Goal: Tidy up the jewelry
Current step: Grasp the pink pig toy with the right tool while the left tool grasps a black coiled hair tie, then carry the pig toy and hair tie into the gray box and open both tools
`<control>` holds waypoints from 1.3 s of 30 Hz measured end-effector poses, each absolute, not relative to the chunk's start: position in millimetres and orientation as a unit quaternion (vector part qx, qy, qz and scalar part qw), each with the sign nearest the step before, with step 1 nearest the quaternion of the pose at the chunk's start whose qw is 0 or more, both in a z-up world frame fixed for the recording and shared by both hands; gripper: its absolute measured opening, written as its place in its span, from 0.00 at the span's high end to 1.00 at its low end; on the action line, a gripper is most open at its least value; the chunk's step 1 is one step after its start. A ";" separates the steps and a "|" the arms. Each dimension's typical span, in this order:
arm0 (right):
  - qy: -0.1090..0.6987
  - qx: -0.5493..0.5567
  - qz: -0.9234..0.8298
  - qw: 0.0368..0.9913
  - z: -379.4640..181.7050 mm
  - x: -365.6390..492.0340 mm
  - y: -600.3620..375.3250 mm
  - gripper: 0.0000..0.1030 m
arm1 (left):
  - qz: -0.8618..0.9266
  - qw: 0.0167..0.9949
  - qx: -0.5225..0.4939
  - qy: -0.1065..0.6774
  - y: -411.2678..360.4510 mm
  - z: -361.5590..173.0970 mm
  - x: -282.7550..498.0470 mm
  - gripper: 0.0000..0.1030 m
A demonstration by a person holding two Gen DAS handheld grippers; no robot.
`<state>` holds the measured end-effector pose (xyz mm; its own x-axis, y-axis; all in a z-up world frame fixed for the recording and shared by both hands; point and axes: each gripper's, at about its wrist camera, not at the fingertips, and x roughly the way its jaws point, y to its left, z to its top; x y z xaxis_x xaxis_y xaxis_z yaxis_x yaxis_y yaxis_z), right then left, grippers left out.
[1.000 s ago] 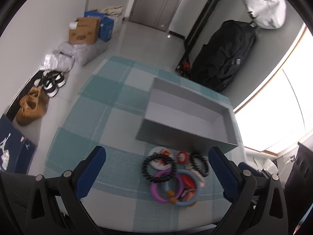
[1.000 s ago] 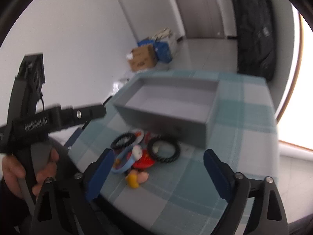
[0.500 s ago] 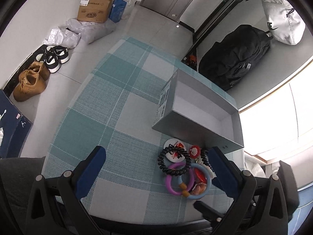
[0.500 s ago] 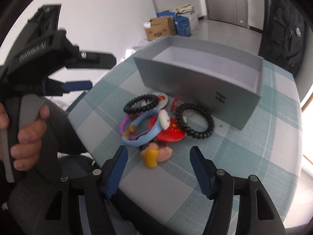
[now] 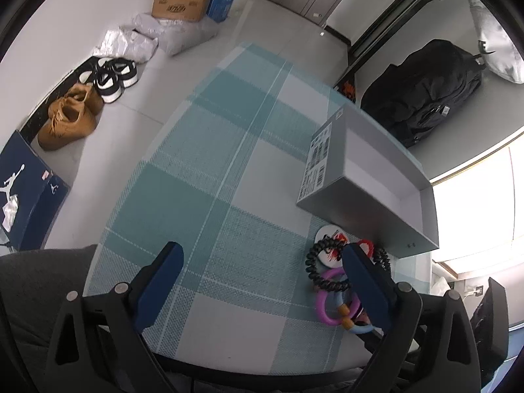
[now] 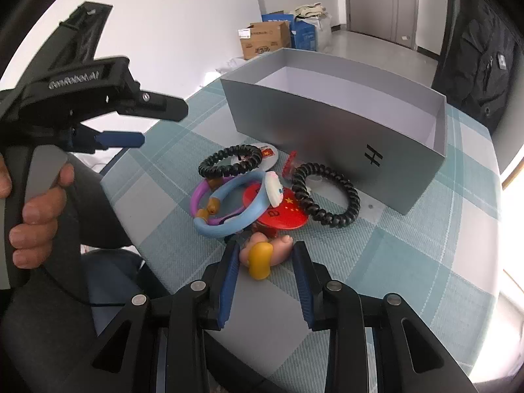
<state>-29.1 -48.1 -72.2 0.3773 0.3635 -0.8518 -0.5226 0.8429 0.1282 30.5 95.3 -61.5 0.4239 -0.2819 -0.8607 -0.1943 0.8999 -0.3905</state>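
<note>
Nothing had been sorted yet: the grey box (image 6: 340, 121) sat empty on the desk (image 6: 409, 262), with all the jewelry heaped just before it. I counted two black coil bands, a purple ring (image 6: 199, 193), a blue ring (image 6: 229, 209), and a pink-and-yellow charm (image 6: 262, 255). The right claw (image 6: 263, 275) straddled that charm, half-closed, not yet pinching; the left claw (image 5: 262, 281) hung spread wide

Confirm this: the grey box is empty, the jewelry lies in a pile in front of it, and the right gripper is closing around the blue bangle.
One detail is wrong. In the right wrist view the right gripper brackets the small pink and yellow figure at the near edge of the pile, not the blue bangle, which lies further in. The rest holds: the grey box shows only bare white floor, and the jewelry lies in front of it.
</note>
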 end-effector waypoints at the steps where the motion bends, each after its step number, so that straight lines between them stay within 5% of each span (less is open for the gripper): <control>1: 0.490 -0.080 0.268 0.825 -72.0 -29.6 -49.0 0.69 | -0.028 0.814 -0.222 0.536 94.6 -61.8 30.1 0.08; 6: 0.498 -0.072 0.266 0.822 -68.8 -25.9 -57.9 0.69 | -0.029 0.815 -0.208 0.541 91.2 -63.3 30.8 0.10; 9: 0.499 -0.071 0.263 0.822 -68.0 -27.3 -60.5 0.69 | -0.037 0.799 -0.222 0.558 92.2 -73.2 32.4 0.30; 18: 0.494 -0.053 0.239 0.834 -63.2 -22.8 -80.3 0.69 | -0.068 0.803 -0.195 0.559 72.8 -69.3 33.1 0.36; 35: 0.486 -0.026 0.224 0.844 -59.0 -25.5 -92.7 0.69 | -0.040 0.818 0.011 0.573 34.9 -69.6 30.6 0.90; 39: 0.488 -0.007 0.211 0.847 -56.1 -20.4 -104.9 0.69 | -0.039 0.820 0.027 0.571 32.2 -68.5 27.0 0.94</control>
